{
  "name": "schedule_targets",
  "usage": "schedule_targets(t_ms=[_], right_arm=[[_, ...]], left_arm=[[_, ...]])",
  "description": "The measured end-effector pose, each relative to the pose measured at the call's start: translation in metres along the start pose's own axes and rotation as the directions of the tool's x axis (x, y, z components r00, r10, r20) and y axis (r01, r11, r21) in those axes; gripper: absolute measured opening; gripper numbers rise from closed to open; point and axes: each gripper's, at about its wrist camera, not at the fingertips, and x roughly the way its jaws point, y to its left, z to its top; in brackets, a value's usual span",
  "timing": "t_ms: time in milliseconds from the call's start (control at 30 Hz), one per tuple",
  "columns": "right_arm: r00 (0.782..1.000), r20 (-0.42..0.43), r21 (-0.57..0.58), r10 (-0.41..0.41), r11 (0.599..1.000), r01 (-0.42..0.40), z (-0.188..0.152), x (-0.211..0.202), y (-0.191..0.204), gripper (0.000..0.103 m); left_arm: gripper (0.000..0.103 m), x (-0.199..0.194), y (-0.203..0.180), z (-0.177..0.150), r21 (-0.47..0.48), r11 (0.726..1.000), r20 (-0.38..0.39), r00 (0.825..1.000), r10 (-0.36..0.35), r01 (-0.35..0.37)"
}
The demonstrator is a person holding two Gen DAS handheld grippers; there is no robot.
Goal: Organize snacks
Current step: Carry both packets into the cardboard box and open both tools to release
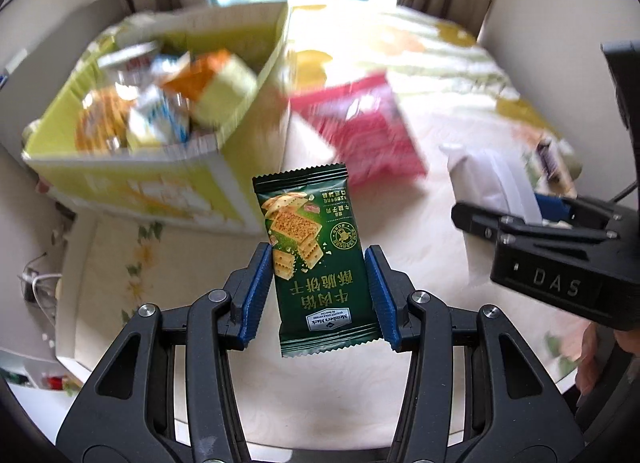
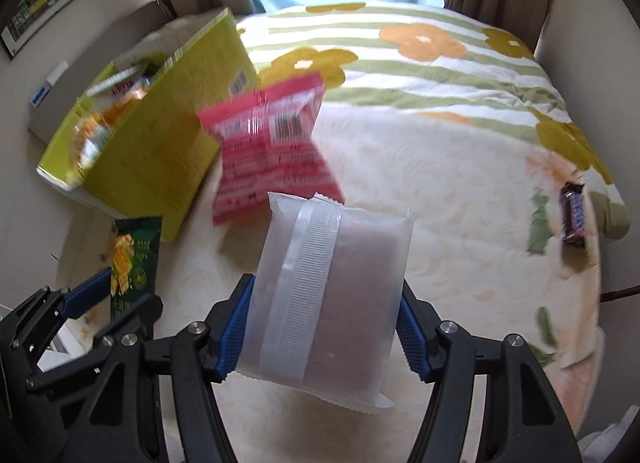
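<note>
You hold one snack in each gripper, above the bed (image 2: 460,191).
Your left gripper (image 1: 320,291) pinches the green cracker packet (image 1: 312,259); your right gripper (image 2: 324,327) clamps the frosted white pouch (image 2: 332,295). Only the right view shows the chocolate bar (image 2: 573,215) lying far from the yellow box (image 2: 160,151).

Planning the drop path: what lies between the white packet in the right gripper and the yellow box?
In the right wrist view, a pink snack bag lies between the white packet and the yellow box.

"Member's Mark" and 牛肉松酥脆饼干 read upside down on the green cracker packet (image 1: 314,259), frame centre; "DAS" shows on the right gripper (image 1: 556,285), right edge.
</note>
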Motion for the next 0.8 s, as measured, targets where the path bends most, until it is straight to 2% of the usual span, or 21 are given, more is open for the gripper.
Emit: schedule_targets(t_ms=[267,433,633,800], right_arm=[[0.992,0.12,-0.061,0.038,0.998,-0.03,0.034,-0.075,0.012,0.061],[0.978,0.194,-0.095,0.075,0.994,-0.057,0.061,-0.105,0.042,0.061],[0.966,0.233,-0.1,0.115,0.991,-0.094,0.092,-0.109,0.088,0.061],[0.96,0.237,-0.1,0.149,0.987,-0.128,0.13,-0.09,0.134,0.061]], left_arm=[[0.044,-0.062,0.014,0.048,-0.041,0.998,0.141,0.99,-0.031,0.037],[0.043,-0.082,0.056,0.083,-0.082,0.994,0.181,0.982,-0.054,0.07],[0.043,-0.087,0.119,0.12,-0.082,0.995,0.205,0.978,-0.042,0.06],[0.044,-0.075,0.181,0.147,-0.093,0.995,0.191,0.981,-0.015,0.034]])
